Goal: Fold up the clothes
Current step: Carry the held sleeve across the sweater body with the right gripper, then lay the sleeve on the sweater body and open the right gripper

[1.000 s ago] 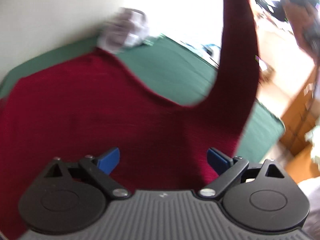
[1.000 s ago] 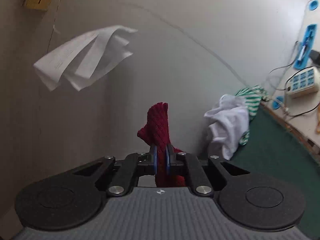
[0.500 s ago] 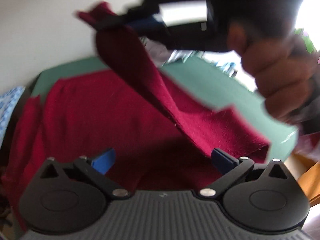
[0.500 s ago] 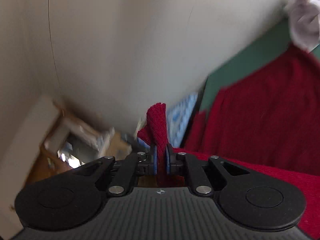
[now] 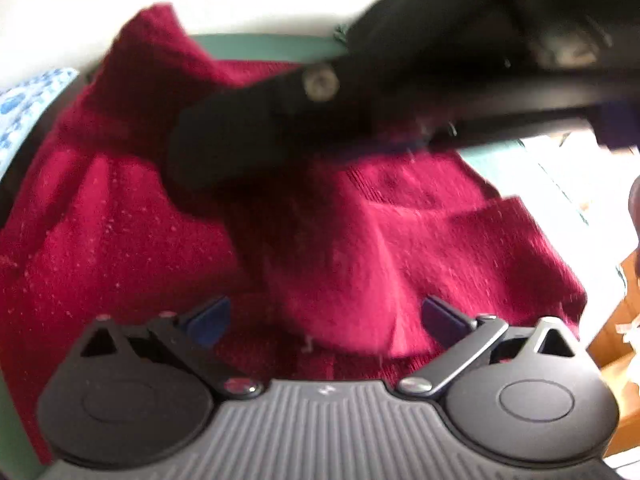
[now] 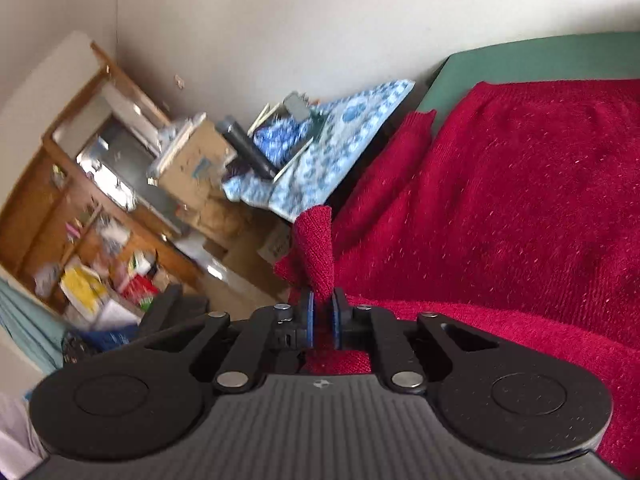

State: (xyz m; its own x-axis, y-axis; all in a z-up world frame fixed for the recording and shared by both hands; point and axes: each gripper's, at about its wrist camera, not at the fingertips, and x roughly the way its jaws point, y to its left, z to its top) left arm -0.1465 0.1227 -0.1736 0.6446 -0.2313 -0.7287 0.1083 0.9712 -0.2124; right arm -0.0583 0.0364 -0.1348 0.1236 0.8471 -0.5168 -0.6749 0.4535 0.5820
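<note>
Sprawling across the green table top (image 6: 520, 58), the red sweater (image 6: 520, 208) covers most of that surface, and one side of it hangs off the table's near edge toward the floor. A sleeve end (image 6: 316, 248) stands up off the sweater's edge, pinched in the right gripper (image 6: 323, 322) — blue pads (image 6: 308, 322) clamped tight on the knit, though the jaws have just eased a touch wider with the fabric between them. In the left wrist view the right gripper (image 5: 224, 148) cuts across the sweater (image 5: 120, 248) as a dark, blurred shape above it, with a folded flap (image 5: 460, 264) of the sweater lying over the body beneath. The left gripper (image 5: 326, 318) hangs just over the sweater's near part, claw released, blue fingertips (image 5: 210, 318) wide apart with nothing pressed between them; its jaws have just been narrowing. Beyond the sweater's hanging side, off the table's end, a blue-and-white patterned cloth (image 6: 344, 140) lies over a cluttered heap, a cardboard box (image 6: 196, 164) beside it. Farther out from the table, wooden shelving (image 6: 80, 200) stands against the pale wall (image 6: 280, 20).
</note>
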